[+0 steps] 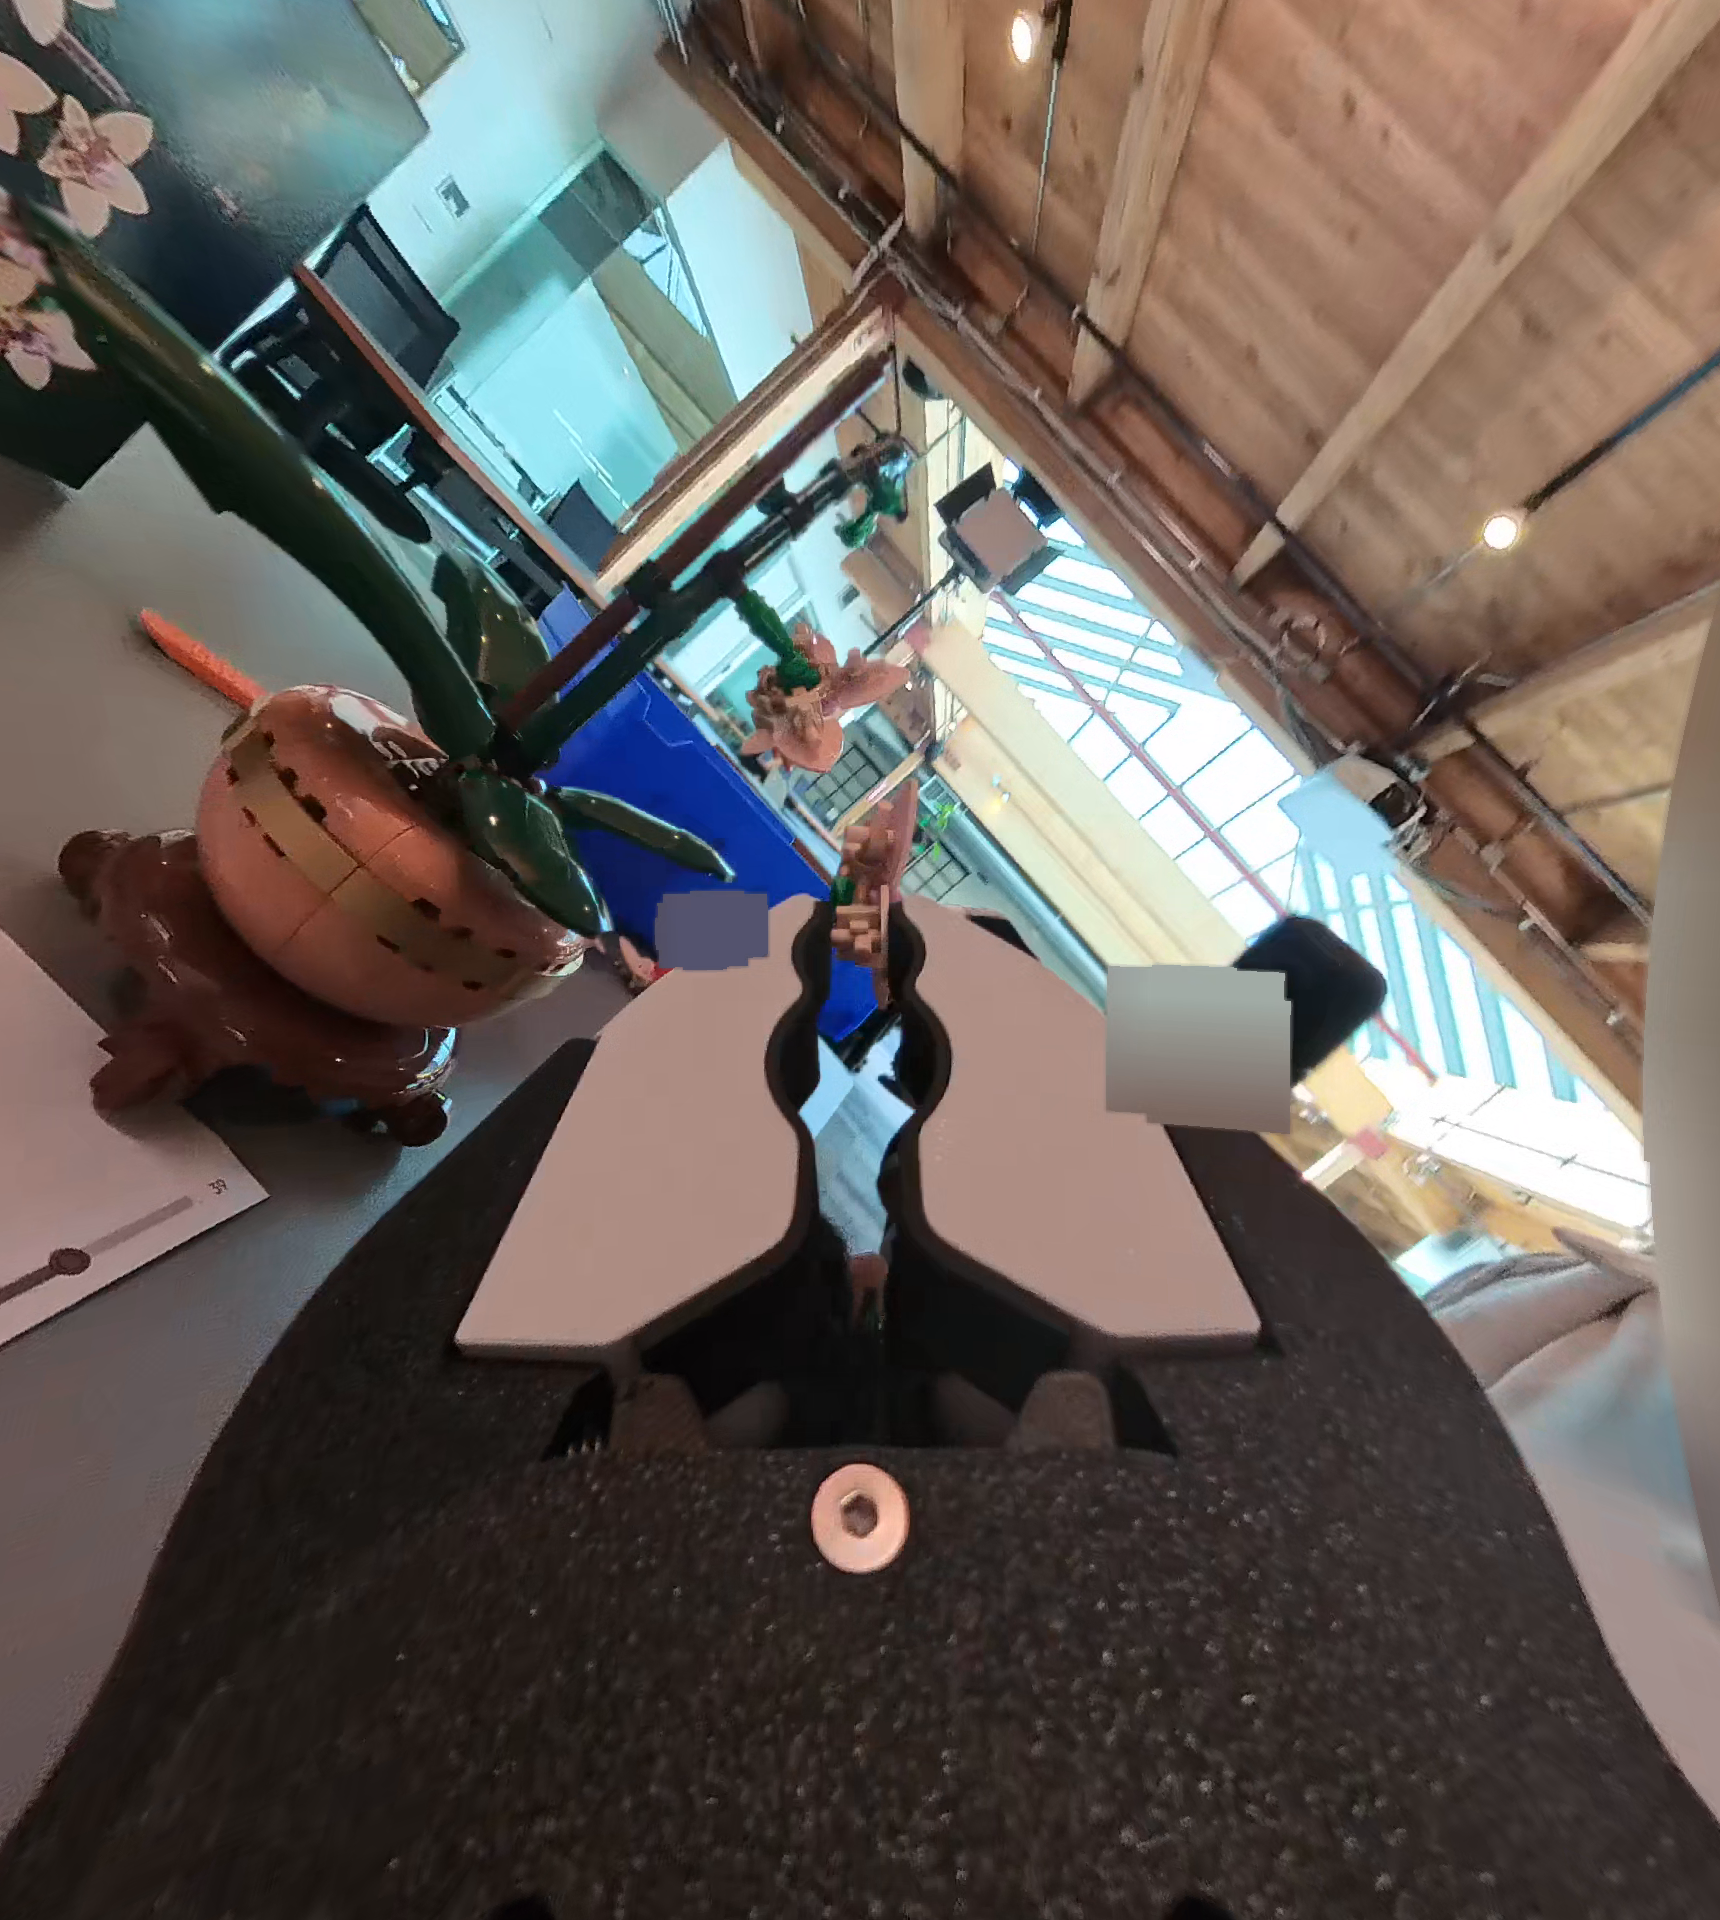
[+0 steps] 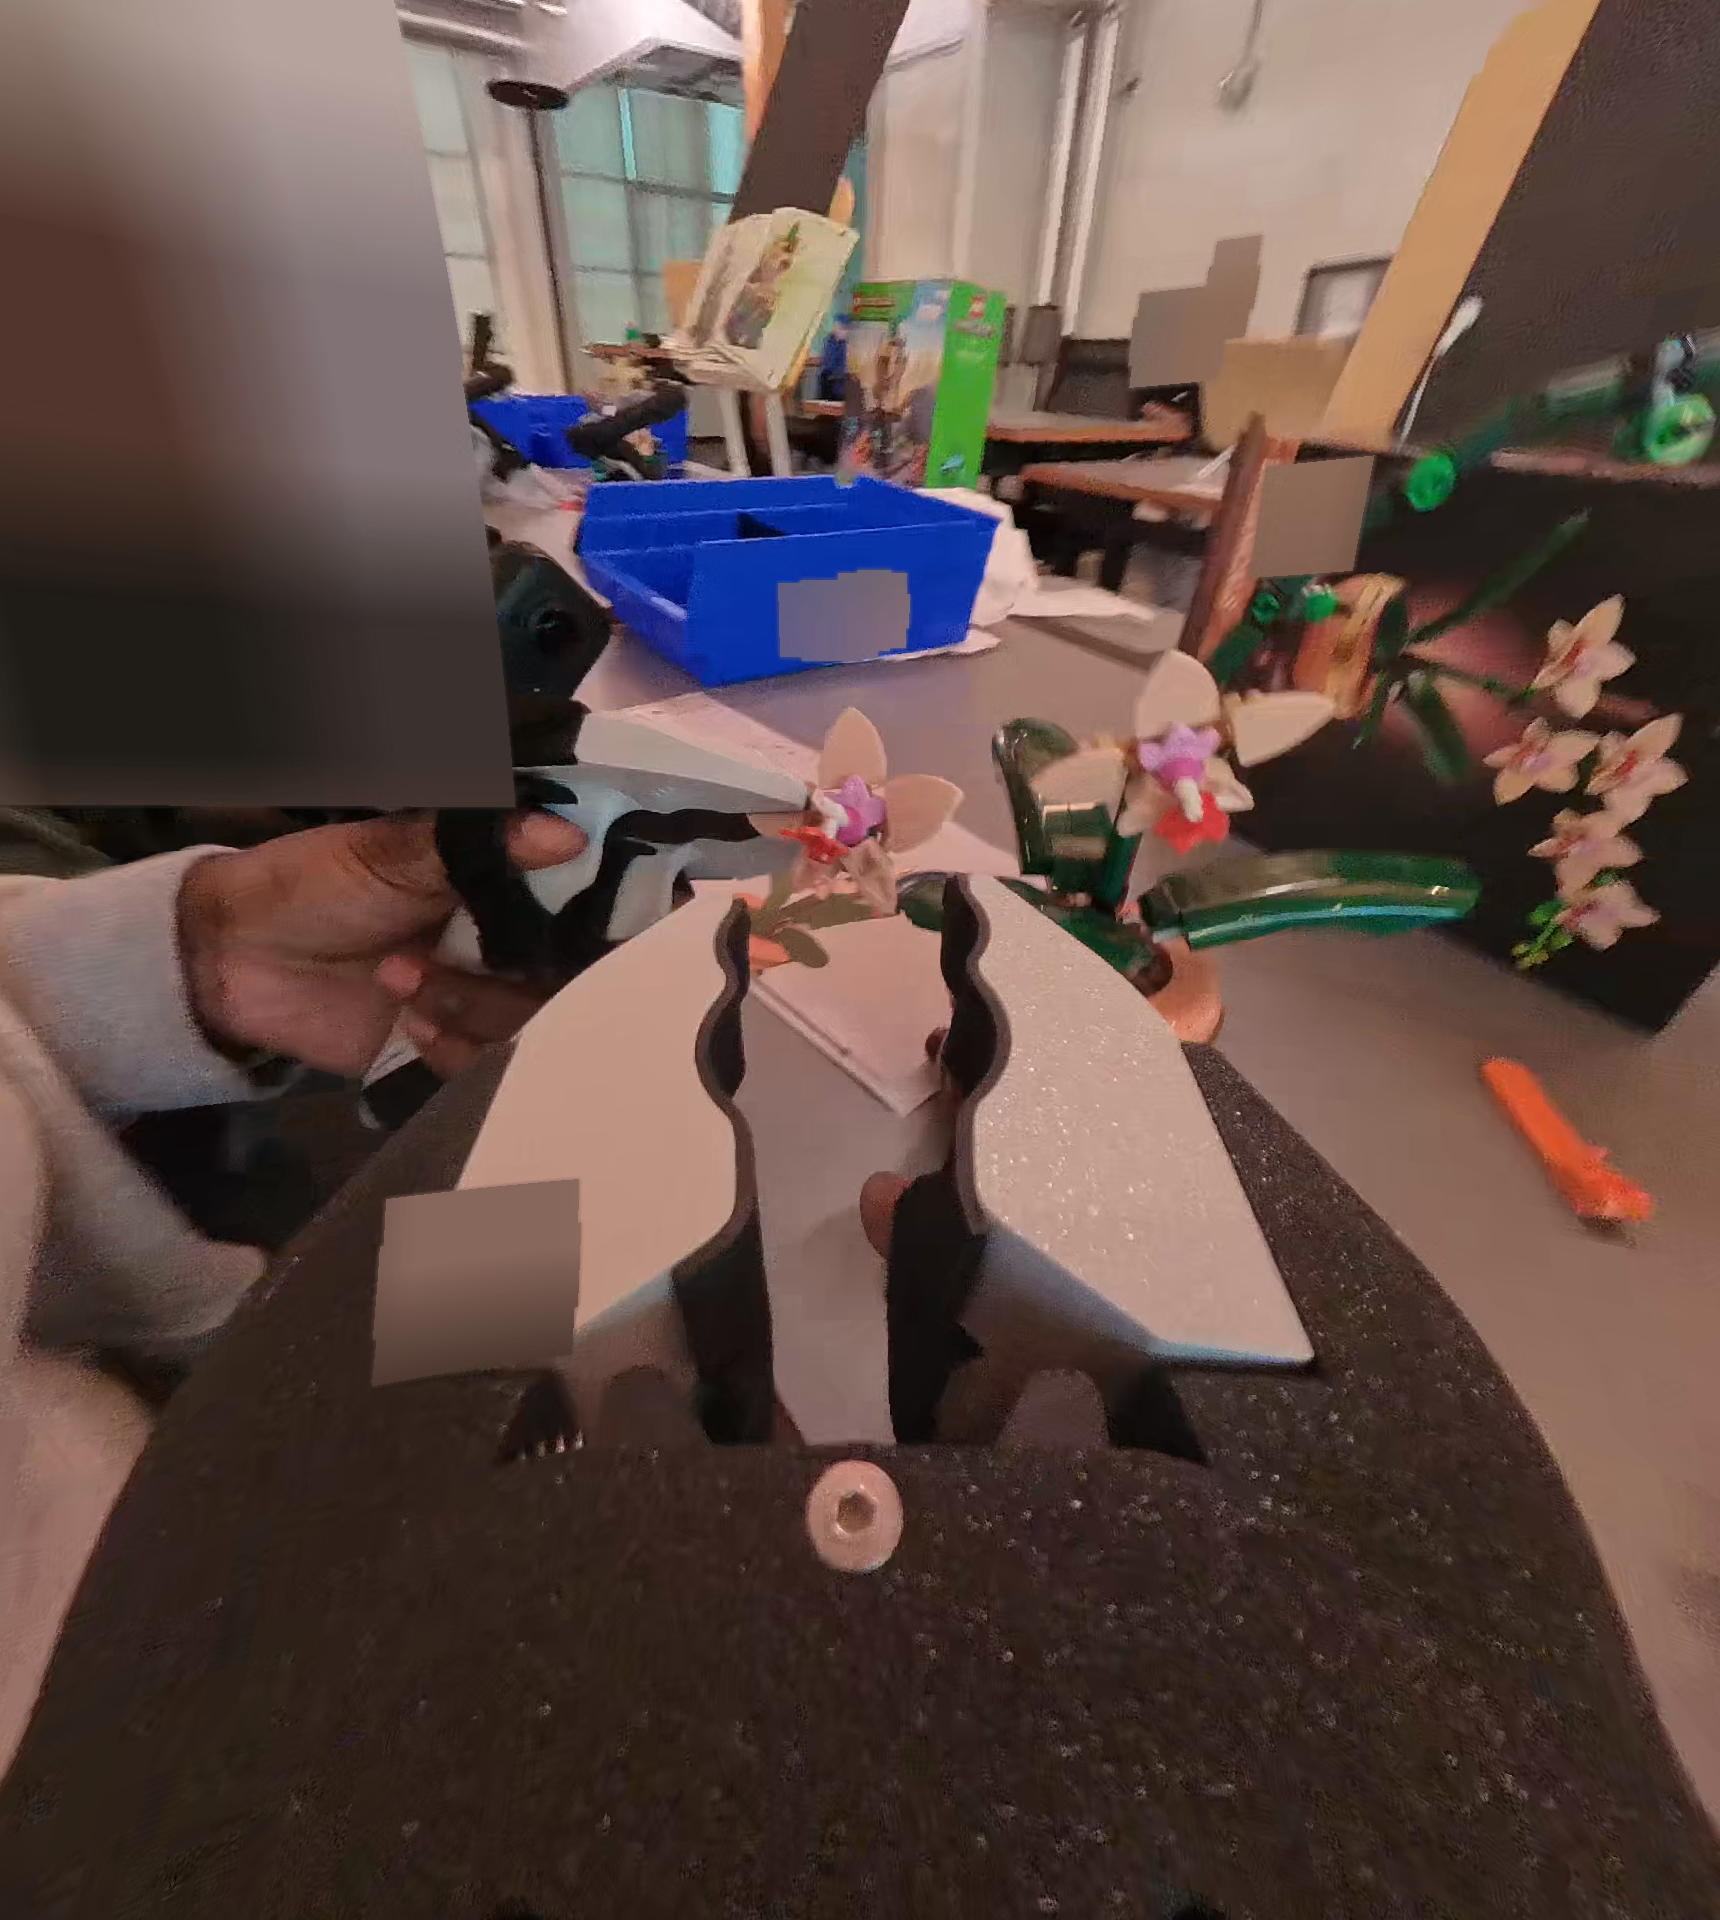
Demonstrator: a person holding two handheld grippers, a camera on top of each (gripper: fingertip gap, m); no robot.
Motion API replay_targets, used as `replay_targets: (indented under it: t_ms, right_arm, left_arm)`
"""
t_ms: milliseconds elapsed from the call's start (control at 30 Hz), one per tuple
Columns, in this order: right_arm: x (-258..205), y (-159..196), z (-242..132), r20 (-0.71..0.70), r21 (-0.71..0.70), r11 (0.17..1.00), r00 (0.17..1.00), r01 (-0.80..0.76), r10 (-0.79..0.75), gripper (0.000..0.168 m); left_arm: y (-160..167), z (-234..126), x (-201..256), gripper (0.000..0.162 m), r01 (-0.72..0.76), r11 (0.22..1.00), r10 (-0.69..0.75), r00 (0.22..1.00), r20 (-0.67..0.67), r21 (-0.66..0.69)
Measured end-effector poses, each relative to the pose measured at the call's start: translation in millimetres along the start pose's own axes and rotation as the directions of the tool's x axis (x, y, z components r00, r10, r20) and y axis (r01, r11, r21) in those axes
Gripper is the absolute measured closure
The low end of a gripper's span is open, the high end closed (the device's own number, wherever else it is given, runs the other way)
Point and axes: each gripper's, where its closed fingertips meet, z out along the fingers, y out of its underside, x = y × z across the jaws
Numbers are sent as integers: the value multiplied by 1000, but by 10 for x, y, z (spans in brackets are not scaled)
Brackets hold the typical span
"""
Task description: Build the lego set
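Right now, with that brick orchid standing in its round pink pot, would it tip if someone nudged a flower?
Probably it would lean or tip: the orchid plant carries long stems reaching well beyond its round pot. The blooms look snapped on, so one might pop off first. Its brown base looks narrow.

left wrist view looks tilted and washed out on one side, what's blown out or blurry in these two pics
Left wrist view: horizon steeply tilted, windows at right blown out, flower piece at the left gripper tip soft, pot fairly sharp with glare. Right wrist view: even indoor light, wide-angle bending at the edges, orange tool and box smeared, the right gripper sharper.
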Motion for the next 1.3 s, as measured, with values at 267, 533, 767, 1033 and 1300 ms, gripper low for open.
replay_targets:
  t_ms: [267, 533, 767, 1033, 1300]
  right_arm:
    - [1, 115, 304, -144, -87, 995, 988, 41, -53, 123]
    - [61, 220, 357, -220, -173, 979, 965, 107, -144, 119]
    - [93, 204, 347, -274, -222, 943, 912, 249, -305, 119]
    - [77, 139, 285, -295, -274, 839, 789, 470, -538, 114]
    - [-12, 51, 240, -251, -298, 591, 536, 749, -806, 126]
  left_arm:
    - [16, -34, -30, 153, -18, 999, 18, 1000, 17, 32]
    - [90, 7, -4, 152, -302, 952, 306, 947, 94, -58]
    - [160, 0, -17, 152, -372, 922, 384, 915, 126, -108]
    - [199, 19, 53, 152, -535, 829, 556, 820, 136, -165]
    - [244, 57, 105, 152, -731, 628, 775, 617, 135, -266]
